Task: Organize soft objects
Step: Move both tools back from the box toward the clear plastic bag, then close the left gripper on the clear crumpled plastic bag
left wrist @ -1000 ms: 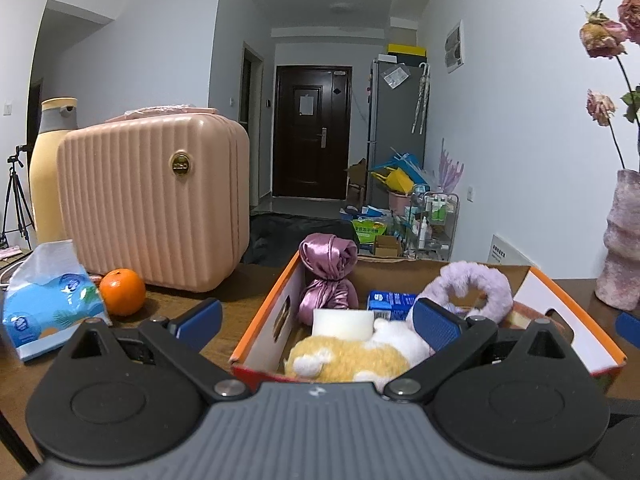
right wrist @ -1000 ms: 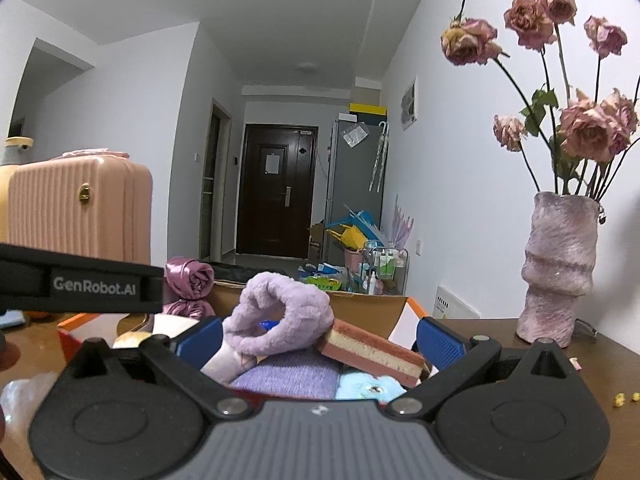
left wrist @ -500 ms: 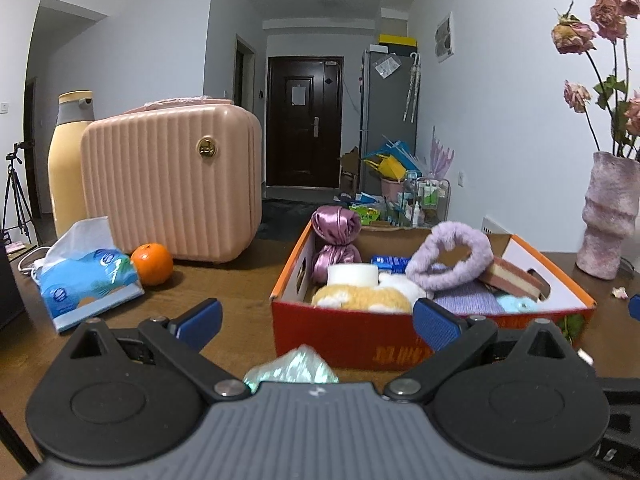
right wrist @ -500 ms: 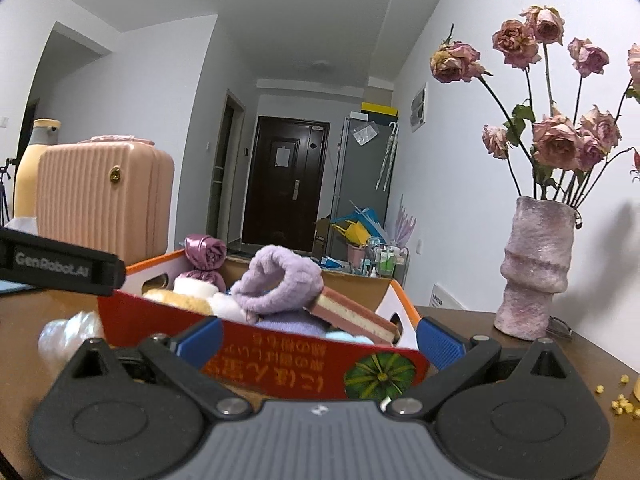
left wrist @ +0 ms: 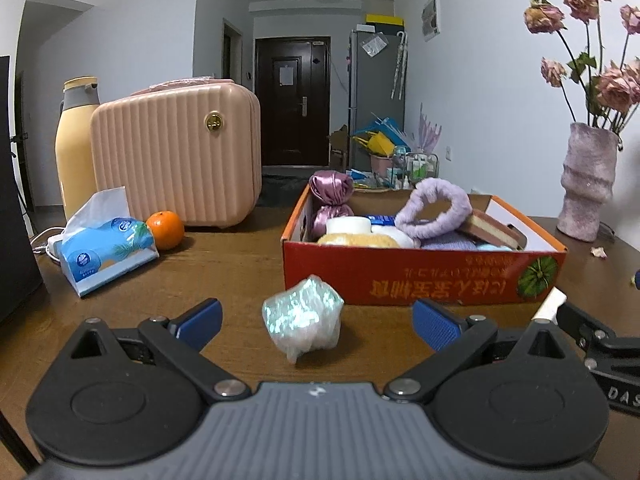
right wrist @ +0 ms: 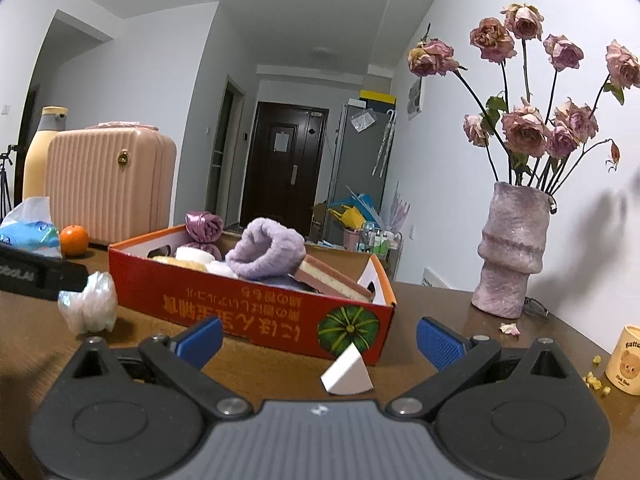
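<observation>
Brown wood tabletop fills my view, with a hallway and dark door behind. My left claw is spread wide and empty, its blue pads either side of a crinkly iridescent bundle that sits on the wood just in front of the red cardboard box. My right claw is also wide open and holds nothing; a small white wedge sponge lies between its fingers, close to the box's pumpkin-printed corner. Inside the box I see a purple fuzzy band, a satin pouch and a layered sponge. To the left stand a pink case, an orange and a tissue pack; a vase stands right
</observation>
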Demonstrator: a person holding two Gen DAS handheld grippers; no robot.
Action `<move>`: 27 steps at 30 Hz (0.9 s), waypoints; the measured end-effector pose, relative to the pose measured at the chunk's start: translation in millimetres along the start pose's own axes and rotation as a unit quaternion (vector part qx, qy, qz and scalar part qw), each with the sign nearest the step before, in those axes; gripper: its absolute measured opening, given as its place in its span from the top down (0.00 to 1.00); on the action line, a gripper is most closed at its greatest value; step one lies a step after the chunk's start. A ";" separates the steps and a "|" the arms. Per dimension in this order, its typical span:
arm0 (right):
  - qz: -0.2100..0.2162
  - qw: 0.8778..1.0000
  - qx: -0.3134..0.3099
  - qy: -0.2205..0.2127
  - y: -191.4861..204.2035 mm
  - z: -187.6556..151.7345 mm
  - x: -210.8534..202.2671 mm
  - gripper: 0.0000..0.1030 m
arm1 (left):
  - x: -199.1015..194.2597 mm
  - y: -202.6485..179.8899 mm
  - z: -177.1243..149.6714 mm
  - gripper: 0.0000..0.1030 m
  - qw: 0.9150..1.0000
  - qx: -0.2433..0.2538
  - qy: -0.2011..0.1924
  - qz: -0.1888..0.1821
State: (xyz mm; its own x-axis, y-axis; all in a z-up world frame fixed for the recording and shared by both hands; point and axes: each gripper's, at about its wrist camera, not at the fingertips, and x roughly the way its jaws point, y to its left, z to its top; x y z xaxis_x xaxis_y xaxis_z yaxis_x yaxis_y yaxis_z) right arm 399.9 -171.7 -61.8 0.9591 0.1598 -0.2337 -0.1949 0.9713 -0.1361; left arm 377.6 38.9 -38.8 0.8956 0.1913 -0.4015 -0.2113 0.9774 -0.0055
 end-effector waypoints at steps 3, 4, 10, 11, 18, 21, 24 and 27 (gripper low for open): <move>-0.004 1.000 0.001 0.004 -1.8 -0.8 0.7 0.00 | -3.5 -0.6 -2.0 0.00 1.000 0.004 0.002 -0.003; -0.005 1.000 0.002 0.007 -2.2 -1.1 1.5 0.00 | -3.9 -0.5 -2.2 0.00 1.000 0.005 0.002 -0.003; -0.007 1.000 0.009 0.024 -5.7 -1.8 7.2 0.00 | 9.0 3.9 -1.0 0.00 0.999 0.002 0.028 -0.017; -0.008 1.000 0.010 0.027 -6.2 -2.0 8.9 0.00 | 13.1 5.6 -0.9 0.00 0.999 0.001 0.036 -0.023; -0.011 0.998 0.028 0.060 -12.8 -4.5 19.8 0.00 | 43.3 19.2 1.1 0.00 0.997 0.009 0.062 -0.034; -0.015 0.996 0.040 0.077 -17.3 -6.3 26.0 0.00 | 54.7 22.9 3.2 0.00 0.997 0.014 0.069 -0.041; -0.020 0.995 0.048 0.089 -20.9 -8.3 32.0 0.00 | 67.5 23.8 5.5 0.00 0.996 0.023 0.075 -0.046; -0.029 0.993 0.056 0.096 -24.2 -9.2 36.5 0.00 | 81.2 25.9 7.3 0.00 0.994 0.023 0.093 -0.057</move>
State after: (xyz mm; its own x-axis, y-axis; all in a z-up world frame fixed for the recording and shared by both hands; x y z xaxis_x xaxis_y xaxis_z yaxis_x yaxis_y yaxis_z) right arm 437.7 -191.0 -75.9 0.9093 0.0762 -0.4091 -0.1057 0.9931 -0.0501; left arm 447.6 80.5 -64.9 0.8241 0.0630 -0.5629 -0.0907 0.9957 -0.0213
